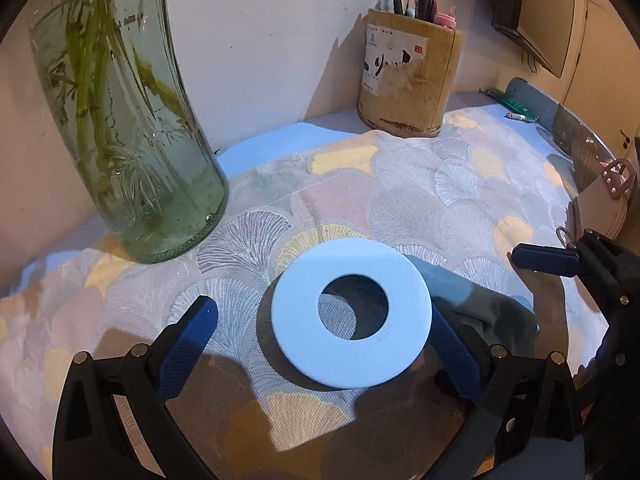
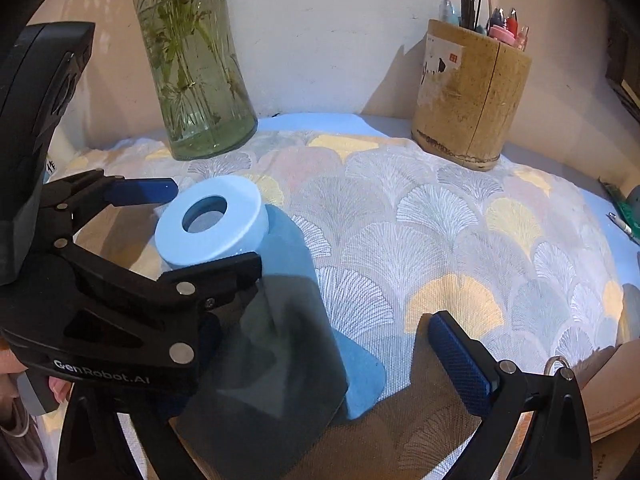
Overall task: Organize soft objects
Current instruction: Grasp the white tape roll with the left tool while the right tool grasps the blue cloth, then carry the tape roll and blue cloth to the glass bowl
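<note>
Two grippers sit over the fan-patterned tablecloth [image 2: 440,216], both spread wide, neither holding anything. I judge I'm lining up a grasp: my left gripper [image 1: 320,320] brackets the pale blue ring [image 1: 351,318], jaws clear of its rim. My right gripper [image 2: 316,344] straddles the blue-grey cloth [image 2: 288,340] lying flat just beside that ring. Next: lower, then close gently.

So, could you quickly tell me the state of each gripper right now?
Left gripper: open, fingers either side of the blue ring, not clamped.
Right gripper: open, holding nothing.
</note>
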{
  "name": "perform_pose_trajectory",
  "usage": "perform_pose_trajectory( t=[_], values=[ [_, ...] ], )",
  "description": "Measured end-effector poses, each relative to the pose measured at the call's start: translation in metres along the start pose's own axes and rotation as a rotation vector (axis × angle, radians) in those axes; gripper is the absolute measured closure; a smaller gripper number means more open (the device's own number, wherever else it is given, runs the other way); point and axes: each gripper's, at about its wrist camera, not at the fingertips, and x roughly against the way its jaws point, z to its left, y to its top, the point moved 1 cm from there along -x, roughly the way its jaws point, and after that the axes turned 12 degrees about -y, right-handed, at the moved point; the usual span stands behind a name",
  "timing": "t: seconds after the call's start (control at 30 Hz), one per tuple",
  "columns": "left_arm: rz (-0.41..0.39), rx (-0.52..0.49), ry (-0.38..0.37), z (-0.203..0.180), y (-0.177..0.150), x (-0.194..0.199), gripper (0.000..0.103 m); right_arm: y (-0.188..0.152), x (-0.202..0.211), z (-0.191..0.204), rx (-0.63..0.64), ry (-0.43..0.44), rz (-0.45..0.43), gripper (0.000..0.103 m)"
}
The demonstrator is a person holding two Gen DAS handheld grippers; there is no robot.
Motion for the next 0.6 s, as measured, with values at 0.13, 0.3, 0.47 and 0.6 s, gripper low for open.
perform_pose_trajectory(
  t=[0.13,0.3,0.47,0.6],
  values=[
    [-0.040,-0.032,-0.056,-0.006,-0.001,0.010,0.038,0.000,0.007,0.005,0.017,0.025,-0.040,0.032],
    [-0.087,0.020,-0.003,0.004,0.000,0.018,0.038,-0.002,0.016,0.011,-0.008,0.128,-0.075,0.094],
    [-0.172,0.157,0.062,0.030,-0.005,0.036,0.038,-0.004,0.007,-0.033,-0.274,0.321,-0.061,0.096],
    [-0.174,0.205,0.115,0.039,-0.007,0.039,0.038,-0.006,0.015,-0.042,-0.326,0.371,-0.118,0.096]
  ],
)
